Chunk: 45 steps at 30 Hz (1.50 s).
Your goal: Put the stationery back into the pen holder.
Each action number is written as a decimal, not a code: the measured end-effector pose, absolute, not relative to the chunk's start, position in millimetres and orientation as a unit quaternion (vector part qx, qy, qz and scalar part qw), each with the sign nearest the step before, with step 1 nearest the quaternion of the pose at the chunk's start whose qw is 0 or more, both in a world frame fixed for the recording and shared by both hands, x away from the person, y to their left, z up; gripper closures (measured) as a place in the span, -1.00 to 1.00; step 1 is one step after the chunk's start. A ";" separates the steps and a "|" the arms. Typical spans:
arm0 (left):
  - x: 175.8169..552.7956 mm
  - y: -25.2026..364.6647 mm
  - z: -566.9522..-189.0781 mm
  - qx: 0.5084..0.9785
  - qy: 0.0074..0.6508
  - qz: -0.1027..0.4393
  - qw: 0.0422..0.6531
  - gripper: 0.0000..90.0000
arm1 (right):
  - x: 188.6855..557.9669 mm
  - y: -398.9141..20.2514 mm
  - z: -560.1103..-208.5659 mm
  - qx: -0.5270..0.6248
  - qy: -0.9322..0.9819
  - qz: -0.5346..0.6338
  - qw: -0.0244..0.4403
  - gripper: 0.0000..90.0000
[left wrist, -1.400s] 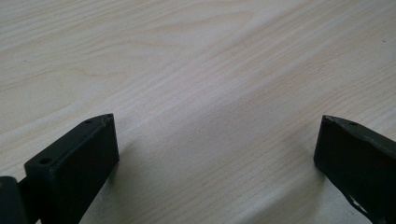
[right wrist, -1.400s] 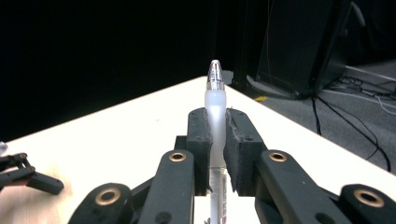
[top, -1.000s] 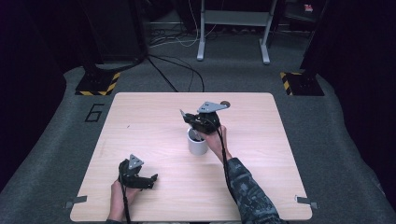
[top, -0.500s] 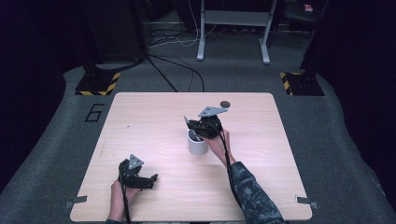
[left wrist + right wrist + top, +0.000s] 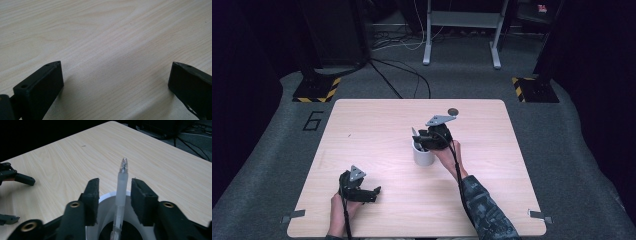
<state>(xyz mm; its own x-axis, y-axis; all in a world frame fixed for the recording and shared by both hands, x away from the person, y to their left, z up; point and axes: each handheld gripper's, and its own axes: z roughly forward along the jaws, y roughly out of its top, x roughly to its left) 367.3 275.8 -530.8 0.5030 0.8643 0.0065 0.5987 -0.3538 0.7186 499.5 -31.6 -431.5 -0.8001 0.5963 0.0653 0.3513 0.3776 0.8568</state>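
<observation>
**Pen stands in the cup, right tongs parted around it**

Since a second ago the right tongs [image 5: 424, 139] have shifted a little to the right above the white cup [image 5: 423, 156], while the left tongs [image 5: 371, 192] lie where they were.

A clear pen [image 5: 121, 187] with a frosted grip stands in the cup [image 5: 106, 197], its lower end down inside the dark opening and its tip pointing up past the rim. In the right gripper view the pen rises between the two black jaws, which stand apart on either side of it with a gap showing at each side; they do not pinch it. In the high view the pen [image 5: 415, 135] leans a little out of the cup towards the left, just beside the right tongs, which a hand [image 5: 447, 152] holds over the cup; a patterned sleeve [image 5: 484, 212] runs back to the bottom edge.

The cup stands near the middle of the pale wooden worktop [image 5: 377, 130]. A small dark round thing [image 5: 453, 111] lies near the worktop's far edge, well beyond the cup; what it is cannot be told.

At the near left of the worktop the other hand [image 5: 343, 207] holds the left tongs low over the wood. In the left gripper view their jaws stand wide apart with bare wood grain [image 5: 112, 50] between them. The left tongs [image 5: 15, 197] also show at the left edge of the right gripper view, jaws spread.

Beyond the worktop lies grey carpet [image 5: 562, 130] with cables [image 5: 402, 82] and yellow-and-black striped blocks [image 5: 318, 89].
</observation>
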 end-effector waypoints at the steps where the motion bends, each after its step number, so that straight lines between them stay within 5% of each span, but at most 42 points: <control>1: 367.3 275.8 -530.9 0.799 0.458 0.197 0.337 -1.00 | 498.0 -32.8 -430.0 0.293 0.819 0.477 0.129 0.11; 15: 367.3 275.8 -530.8 0.799 0.458 0.197 0.337 -1.00 | 469.4 -75.9 -405.7 0.305 0.830 0.444 0.143 -0.67; 29: 367.3 275.9 -530.8 0.799 0.458 0.197 0.336 -1.00 | 429.6 -131.2 -409.5 0.322 0.832 0.415 0.175 -0.81; 45: 367.3 275.8 -530.8 0.799 0.458 0.197 0.337 -1.00 | 390.2 -200.2 -468.0 0.405 0.827 0.345 0.182 -1.00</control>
<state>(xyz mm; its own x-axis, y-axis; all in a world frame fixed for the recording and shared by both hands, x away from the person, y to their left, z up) 367.3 275.8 -530.8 0.5031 0.8642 0.0065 0.5990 -0.3542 0.7182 390.2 -200.2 -468.0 -0.6055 0.7956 -0.0210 0.5452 0.4339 0.7173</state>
